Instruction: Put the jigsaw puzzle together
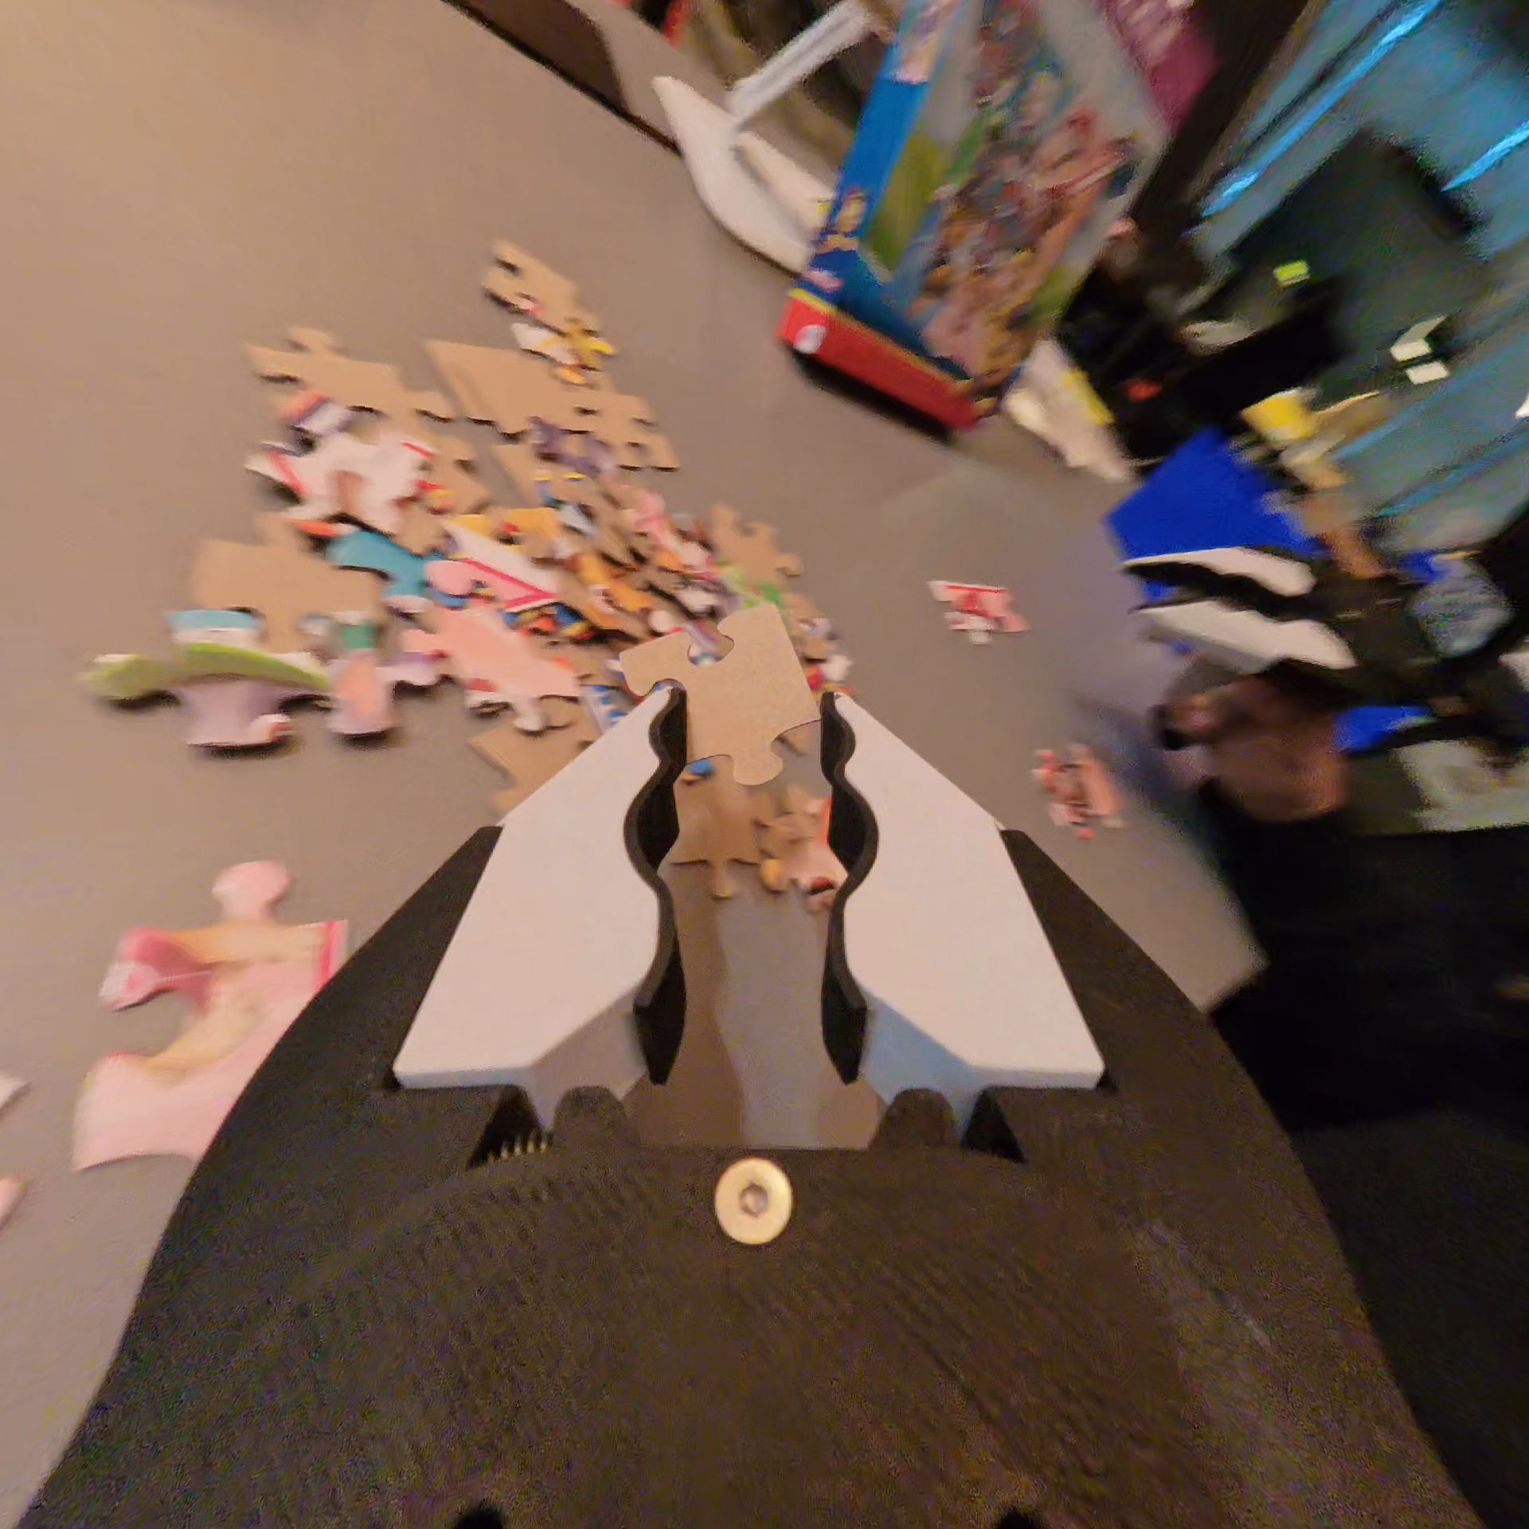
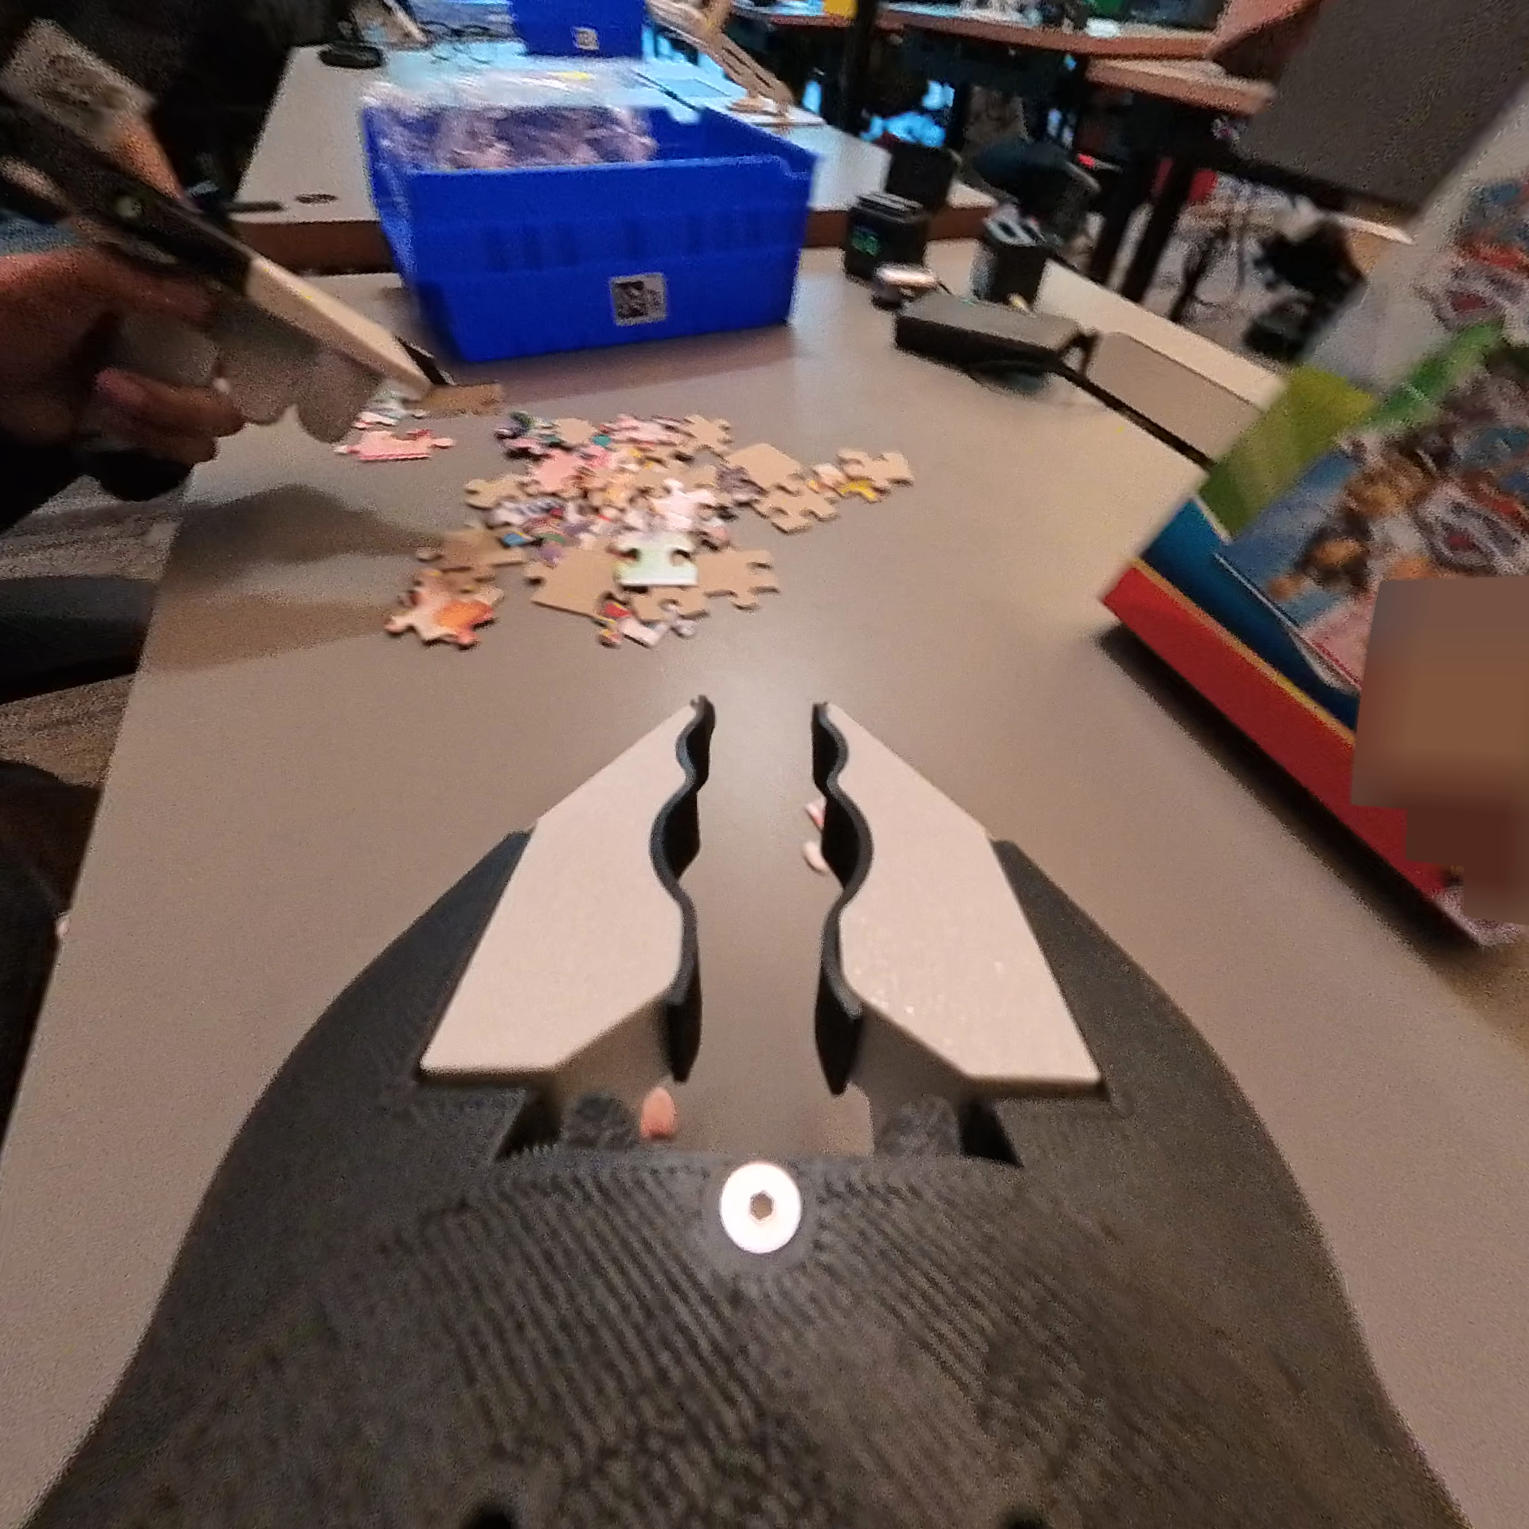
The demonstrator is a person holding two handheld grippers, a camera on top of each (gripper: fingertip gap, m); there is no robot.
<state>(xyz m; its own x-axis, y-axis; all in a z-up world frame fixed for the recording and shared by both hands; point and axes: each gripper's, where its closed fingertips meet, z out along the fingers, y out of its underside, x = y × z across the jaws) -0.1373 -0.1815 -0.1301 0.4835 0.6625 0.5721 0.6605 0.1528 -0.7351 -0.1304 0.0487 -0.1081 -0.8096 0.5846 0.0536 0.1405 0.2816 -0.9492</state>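
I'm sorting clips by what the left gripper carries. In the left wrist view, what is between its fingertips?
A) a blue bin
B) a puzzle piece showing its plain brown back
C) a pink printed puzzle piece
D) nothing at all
B: the left gripper has a puzzle piece between its pads, plain brown side toward the camera, in front of the pile of pieces on the grey table.

Your right gripper (image 2: 761, 716) hangs over bare grey table (image 2: 951, 703), jaws parted with nothing between them — just a sliver of pink piece (image 2: 815, 836) peeking past the right finger. Ahead lies the puzzle heap (image 2: 637, 517), a blue bin (image 2: 591, 240) behind it. At far left your other gripper (image 2: 430, 381) pinches a brown cardboard piece (image 2: 467, 397) — picture box (image 2: 1357, 538) at right.
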